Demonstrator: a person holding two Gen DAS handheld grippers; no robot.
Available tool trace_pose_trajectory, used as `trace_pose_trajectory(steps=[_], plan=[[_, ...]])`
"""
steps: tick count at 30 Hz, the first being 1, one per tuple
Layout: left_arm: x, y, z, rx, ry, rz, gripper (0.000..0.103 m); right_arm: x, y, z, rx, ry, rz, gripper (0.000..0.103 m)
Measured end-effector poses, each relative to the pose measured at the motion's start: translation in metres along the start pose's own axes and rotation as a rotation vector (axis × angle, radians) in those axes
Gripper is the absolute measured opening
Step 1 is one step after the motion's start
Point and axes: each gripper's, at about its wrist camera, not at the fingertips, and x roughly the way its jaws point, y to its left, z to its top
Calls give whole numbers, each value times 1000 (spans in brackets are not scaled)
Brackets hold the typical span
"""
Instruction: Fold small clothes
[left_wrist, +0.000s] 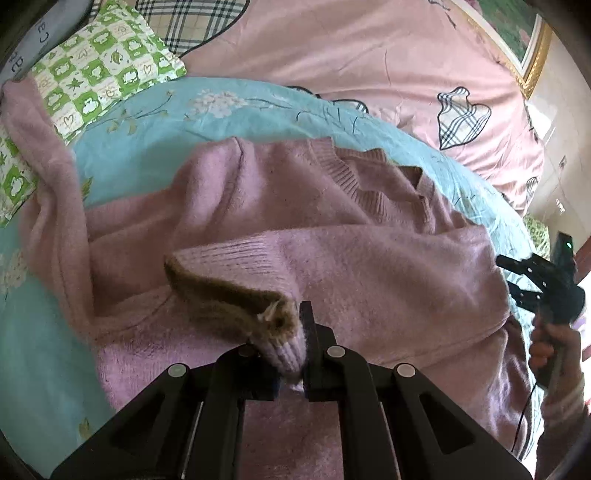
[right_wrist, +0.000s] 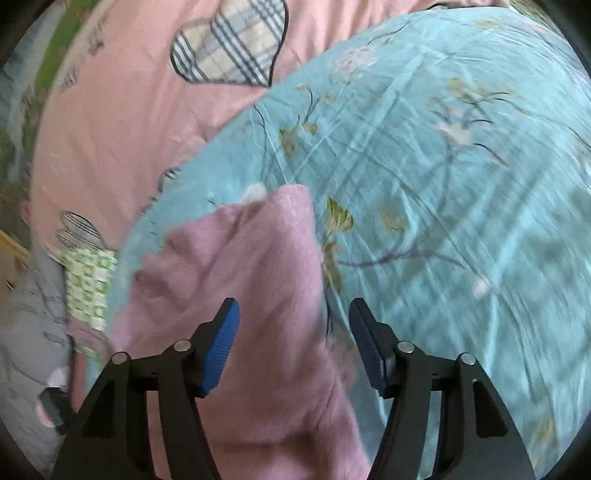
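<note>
Left wrist view: the left tool (left_wrist: 295, 347) is clamped on the brown-trimmed ribbed cuff (left_wrist: 273, 332) of the fuzzy pink knit sweater (left_wrist: 369, 266), which lies ahead across the turquoise floral bedspread (left_wrist: 229, 107).

Right wrist view: the right tool (right_wrist: 293, 343) gapes wide, empty, above the sweater's edge, slightly to its right.

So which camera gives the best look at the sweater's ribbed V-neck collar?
The left wrist view. There the pink sweater lies spread on the teal quilt with the collar in full sight, while the left gripper pinches a cuff. The right wrist view shows only a blurred sweater edge below the open right gripper, no collar.
</note>
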Motion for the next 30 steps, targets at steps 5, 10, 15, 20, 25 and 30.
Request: trace_pose_trajectory(steps=[5,10,15,20,25,30], plan=[[0,-6,0,28,-4,12,6,19,13,0,-126,36,0,10],[-7,-29,12,54,-59,-50,6,-31,10,15,-171,-155,-51,10],[13,-23,7,65,-13,10,6,-14,-1,9,-181,-113,-84,10],[8,-3,-1,47,10,11,20,-4,-1,0,-144,-69,-132,22],[-10,8,-10,75,-7,49,27,-38,16,-15,-179,-152,-152,27],[-36,29,-21,35,-33,69,30,-63,34,-49,-204,-171,-55,44]])
